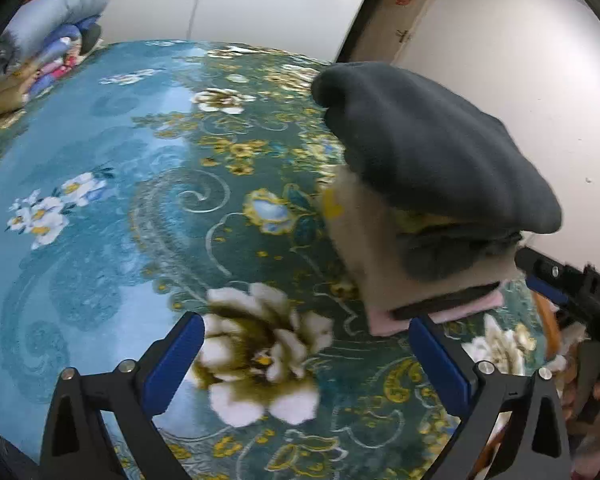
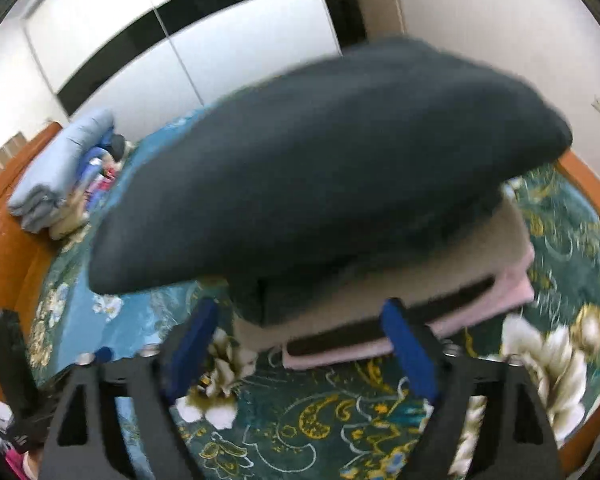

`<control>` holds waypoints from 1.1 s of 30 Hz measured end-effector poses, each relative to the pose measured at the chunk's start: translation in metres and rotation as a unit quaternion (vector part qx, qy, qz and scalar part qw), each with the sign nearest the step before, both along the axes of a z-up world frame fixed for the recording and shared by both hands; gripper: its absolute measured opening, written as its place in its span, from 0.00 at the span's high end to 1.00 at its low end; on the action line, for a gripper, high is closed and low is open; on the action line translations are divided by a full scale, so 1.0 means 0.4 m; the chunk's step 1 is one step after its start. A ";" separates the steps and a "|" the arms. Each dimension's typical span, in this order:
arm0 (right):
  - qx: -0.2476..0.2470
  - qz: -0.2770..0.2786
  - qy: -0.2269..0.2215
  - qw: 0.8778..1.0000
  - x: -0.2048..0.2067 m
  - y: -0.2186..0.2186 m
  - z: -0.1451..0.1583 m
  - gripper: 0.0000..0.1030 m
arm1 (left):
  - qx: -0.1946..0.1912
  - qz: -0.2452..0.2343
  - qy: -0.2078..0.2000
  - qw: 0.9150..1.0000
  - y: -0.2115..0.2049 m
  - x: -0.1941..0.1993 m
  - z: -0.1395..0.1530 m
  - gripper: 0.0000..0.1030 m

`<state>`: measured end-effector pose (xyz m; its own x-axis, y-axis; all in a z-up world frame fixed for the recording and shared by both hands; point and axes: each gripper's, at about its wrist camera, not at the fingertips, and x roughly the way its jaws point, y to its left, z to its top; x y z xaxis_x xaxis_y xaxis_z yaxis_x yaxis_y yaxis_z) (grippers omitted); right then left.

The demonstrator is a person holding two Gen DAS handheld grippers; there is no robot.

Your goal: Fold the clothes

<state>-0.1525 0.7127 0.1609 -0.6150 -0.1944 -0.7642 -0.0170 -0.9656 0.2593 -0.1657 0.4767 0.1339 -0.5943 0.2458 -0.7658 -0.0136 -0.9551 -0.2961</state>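
Observation:
A stack of folded clothes sits on the bed. A dark grey folded garment (image 1: 432,148) lies on top, over a cream piece (image 1: 364,248) and a pink piece (image 1: 388,322) at the bottom. The stack also shows in the right wrist view, with the dark grey garment (image 2: 320,172) over the pink layer (image 2: 496,300). My left gripper (image 1: 304,336) is open and empty, just left of the stack. My right gripper (image 2: 300,320) is open and empty, right in front of the stack's lower layers. Its body shows at the right edge of the left wrist view (image 1: 580,300).
The bed is covered with a teal floral blanket (image 1: 140,200). A pile of folded quilts (image 1: 48,40) lies at the far left corner, also in the right wrist view (image 2: 60,176). An orange wooden bed frame (image 2: 4,256) borders the bed. White wardrobe doors (image 2: 180,32) stand behind.

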 end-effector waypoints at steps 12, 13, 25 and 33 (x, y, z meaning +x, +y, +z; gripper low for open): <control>0.064 -0.019 0.022 0.998 0.019 -0.108 -0.071 0.11 | 0.002 0.050 0.065 0.997 -0.058 0.011 -0.003 0.00; 0.067 -0.022 0.026 0.997 0.020 -0.112 -0.073 0.11 | 0.003 0.056 0.072 0.996 -0.064 0.013 -0.002 0.00; 0.102 -0.032 0.061 0.992 0.050 -0.182 -0.094 0.11 | -0.003 0.048 0.109 0.993 -0.065 0.027 -0.001 0.00; 0.114 -0.010 0.073 0.991 0.062 -0.242 -0.101 0.10 | -0.001 0.042 0.110 0.993 -0.063 0.032 0.000 0.00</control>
<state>-0.1276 0.6160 0.1204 -0.7243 -0.0139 -0.6894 -0.0144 -0.9993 0.0352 -0.1530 0.4516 0.1338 -0.7650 0.1875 -0.6161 0.0021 -0.9560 -0.2935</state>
